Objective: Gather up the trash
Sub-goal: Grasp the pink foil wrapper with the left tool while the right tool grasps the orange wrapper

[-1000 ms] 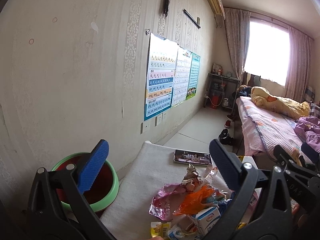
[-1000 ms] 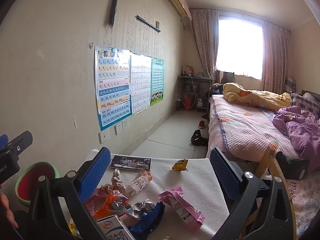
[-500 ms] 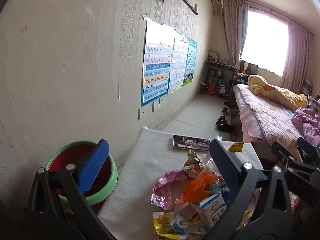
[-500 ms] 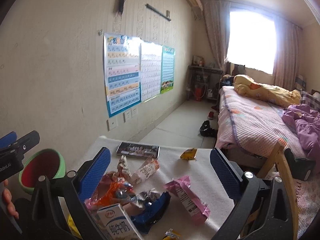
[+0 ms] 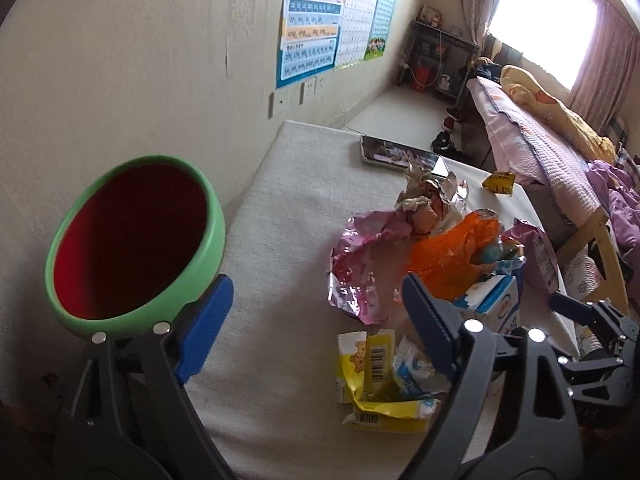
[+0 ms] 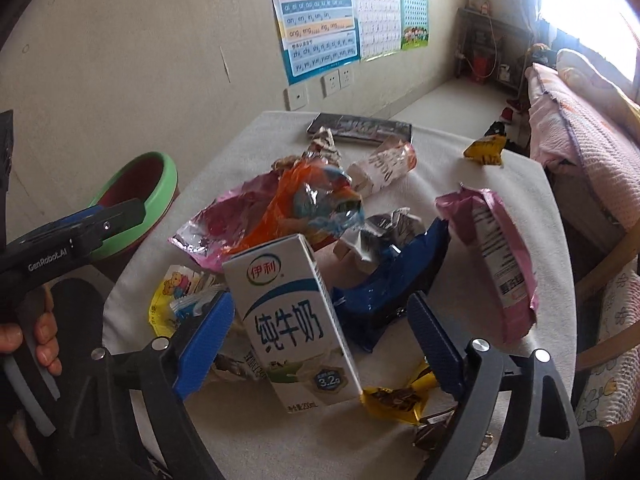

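Nothing is collected yet, by my reading — the round green bin with a dark red inside [image 5: 132, 240] looks bare, and the litter lies heaped on the white cloth-covered table [image 5: 288, 208], at about three o'clock from the bin; the white upright milk carton [image 6: 292, 320] stands between the closing jaws of the right gripper [image 6: 320, 332], unpinched; the left gripper [image 5: 316, 320] is closing on nothing. Count: one carton, one bin, roughly ten wrappers, one phone [image 6: 360, 128].

Both the left gripper [image 5: 316, 320] and right gripper [image 6: 320, 328] angle downward, fingers apparently closing.
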Available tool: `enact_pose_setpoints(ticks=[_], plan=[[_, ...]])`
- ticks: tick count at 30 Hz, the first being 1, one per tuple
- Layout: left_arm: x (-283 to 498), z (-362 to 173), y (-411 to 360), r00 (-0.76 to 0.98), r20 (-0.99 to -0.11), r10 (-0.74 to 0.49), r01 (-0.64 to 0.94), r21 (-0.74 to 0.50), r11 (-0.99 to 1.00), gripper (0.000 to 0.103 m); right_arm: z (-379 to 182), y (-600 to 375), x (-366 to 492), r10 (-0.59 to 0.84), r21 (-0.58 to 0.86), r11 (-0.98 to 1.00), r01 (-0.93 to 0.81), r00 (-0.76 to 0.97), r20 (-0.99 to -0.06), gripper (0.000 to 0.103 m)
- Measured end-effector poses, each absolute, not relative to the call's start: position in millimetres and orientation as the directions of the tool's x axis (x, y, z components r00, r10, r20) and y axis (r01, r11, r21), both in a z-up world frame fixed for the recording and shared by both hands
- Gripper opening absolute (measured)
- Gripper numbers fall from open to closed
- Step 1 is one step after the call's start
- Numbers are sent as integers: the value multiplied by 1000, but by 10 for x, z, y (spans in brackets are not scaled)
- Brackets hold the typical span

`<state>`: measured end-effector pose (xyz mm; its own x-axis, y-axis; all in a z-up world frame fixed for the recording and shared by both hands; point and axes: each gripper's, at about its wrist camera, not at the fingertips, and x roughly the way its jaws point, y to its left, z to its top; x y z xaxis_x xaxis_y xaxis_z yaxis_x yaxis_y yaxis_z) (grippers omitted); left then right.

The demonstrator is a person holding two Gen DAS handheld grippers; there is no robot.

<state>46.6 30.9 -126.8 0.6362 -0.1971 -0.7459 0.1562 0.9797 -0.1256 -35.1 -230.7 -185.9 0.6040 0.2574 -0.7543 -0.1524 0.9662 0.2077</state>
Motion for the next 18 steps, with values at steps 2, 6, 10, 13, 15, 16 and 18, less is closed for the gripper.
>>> enact_pose_setpoints(ticks=[2, 6, 10, 13, 15, 16, 18], plan=[[580, -1344, 244, 617, -759, -211, 183, -122, 975, 81, -1929, -2310, -327, 275, 230, 961, -151, 580, -767, 81], [881, -1570, 171, 509, -816, -274, 210, -191, 959, 55, -2006, -2325, -297, 313, 270, 949, -160, 535, -785, 72], [1037, -1779, 129, 434, -859, -271, 192, -206, 960, 31, -2058, -2322, -277, 333, 289, 943, -166, 513, -791, 65], [1032, -1867, 89, 413, -870, -270, 202, -202, 958, 11, -2072, -2306, -277, 356, 305, 935, -183, 502, -788, 58], [995, -1878, 91, 420, -867, -267, 200, -199, 960, 10, -2062, -2286, -286, 368, 308, 930, -202, 499, -785, 53], [990, -1879, 103, 423, -866, -267, 195, -201, 960, 9, -2049, -2271, -299, 365, 298, 931, -210, 504, -783, 49], [961, -1860, 133, 433, -859, -273, 187, -211, 960, 8, -2014, -2268, -321, 374, 300, 927, -225, 511, -773, 41]])
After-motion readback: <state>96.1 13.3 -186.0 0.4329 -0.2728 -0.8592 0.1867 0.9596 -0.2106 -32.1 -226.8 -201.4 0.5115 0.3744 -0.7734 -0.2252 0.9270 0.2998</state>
